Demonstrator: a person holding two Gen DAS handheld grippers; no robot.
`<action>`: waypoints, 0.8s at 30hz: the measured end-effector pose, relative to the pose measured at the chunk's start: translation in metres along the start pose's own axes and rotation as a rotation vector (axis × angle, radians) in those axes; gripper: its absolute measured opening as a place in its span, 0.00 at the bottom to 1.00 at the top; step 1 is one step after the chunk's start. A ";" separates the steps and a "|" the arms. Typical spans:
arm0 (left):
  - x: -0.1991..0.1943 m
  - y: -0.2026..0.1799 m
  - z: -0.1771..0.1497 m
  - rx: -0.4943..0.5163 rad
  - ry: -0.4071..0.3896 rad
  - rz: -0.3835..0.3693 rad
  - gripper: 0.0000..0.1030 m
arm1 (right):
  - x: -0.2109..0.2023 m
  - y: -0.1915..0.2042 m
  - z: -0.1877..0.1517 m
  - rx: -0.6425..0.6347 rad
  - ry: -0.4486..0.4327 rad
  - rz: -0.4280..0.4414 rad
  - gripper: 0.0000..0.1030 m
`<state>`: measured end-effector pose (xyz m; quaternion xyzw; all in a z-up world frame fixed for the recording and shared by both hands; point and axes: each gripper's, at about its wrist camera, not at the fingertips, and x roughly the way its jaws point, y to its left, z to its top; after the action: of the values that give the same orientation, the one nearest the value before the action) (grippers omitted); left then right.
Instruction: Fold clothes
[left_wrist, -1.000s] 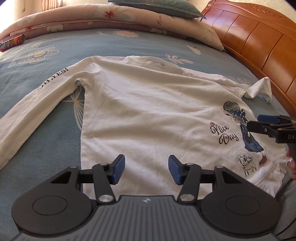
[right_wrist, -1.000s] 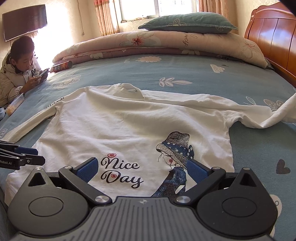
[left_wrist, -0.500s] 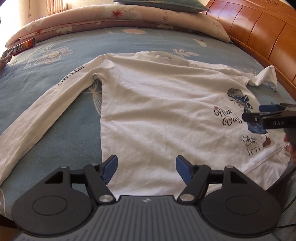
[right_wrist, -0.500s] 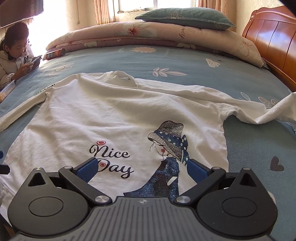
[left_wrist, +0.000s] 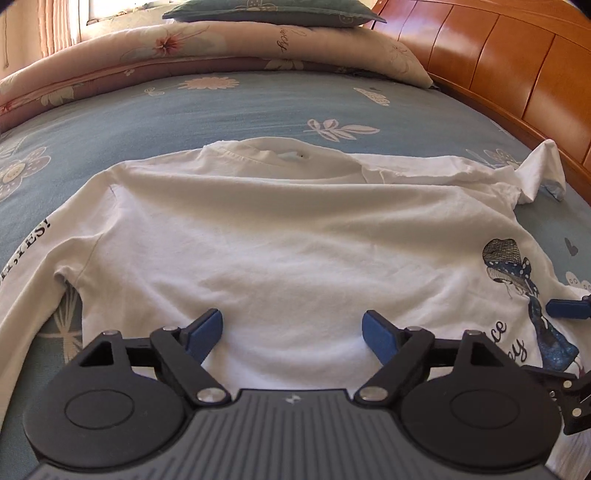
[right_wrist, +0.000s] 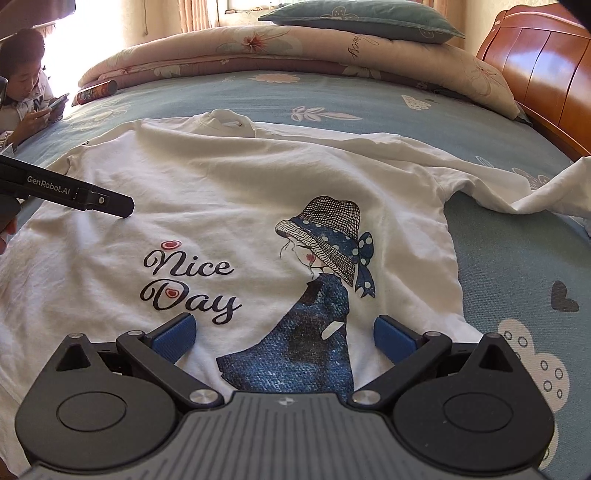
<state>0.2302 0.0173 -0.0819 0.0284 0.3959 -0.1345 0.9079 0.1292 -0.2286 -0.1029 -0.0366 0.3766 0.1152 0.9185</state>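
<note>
A: What changed?
B: My left claw (left_wrist: 291, 330) has just been opening; nothing sits between its jaws. It slid along the shirt (left_wrist: 295, 236).
A: And now?
B: Right claw (right_wrist: 284, 332) gapes too. The shirt lies flat on the bed (left_wrist: 258, 103), unfolded.

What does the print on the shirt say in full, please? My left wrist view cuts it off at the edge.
Observer: The shirt reads "Nice Day", next to a drawn girl in a hat.
Operator: Thank you. Are the right tongs gripping anything?
Observer: No. The right tongs are open, and the girl's blue dress shows between them.
Operator: Is there anything else on the bed that I cannot see?
Observer: Yes, a can lies at the far left, by the quilt.
</note>
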 end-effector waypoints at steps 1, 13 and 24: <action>0.004 0.006 0.001 -0.004 -0.017 0.010 0.82 | 0.001 0.000 -0.001 0.000 -0.011 -0.003 1.00; 0.006 0.034 0.007 -0.066 -0.051 -0.047 0.88 | -0.009 0.000 0.007 0.107 -0.005 -0.086 1.00; 0.003 0.051 0.003 -0.192 -0.065 -0.140 0.97 | -0.074 -0.075 0.018 0.370 -0.157 -0.051 1.00</action>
<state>0.2475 0.0649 -0.0852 -0.0908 0.3783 -0.1600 0.9072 0.1082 -0.3124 -0.0395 0.1324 0.3175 0.0232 0.9387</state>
